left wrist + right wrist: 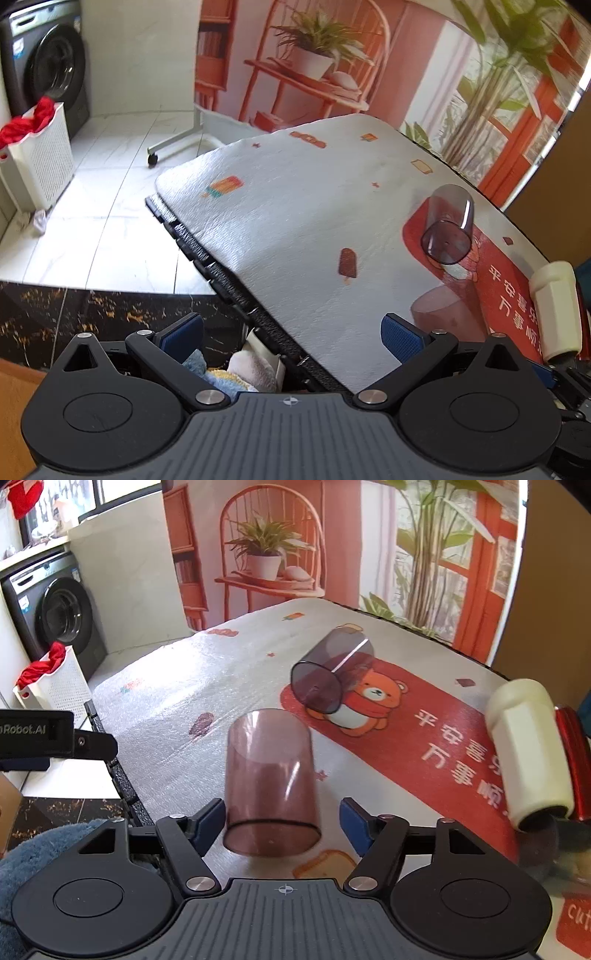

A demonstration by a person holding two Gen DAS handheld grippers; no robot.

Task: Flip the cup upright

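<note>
My right claw is spread wide, and a pink cup stands between its blue pads, touching neither. At one o'clock beyond it a grey cup lies on its side on the red bear mat. At three o'clock lies a cream bottle. My left claw is released too, gripping nothing, over the near edge of the surface.

The white bottle hides most of a red can; the frame edge crops a blurred dark cup.
</note>
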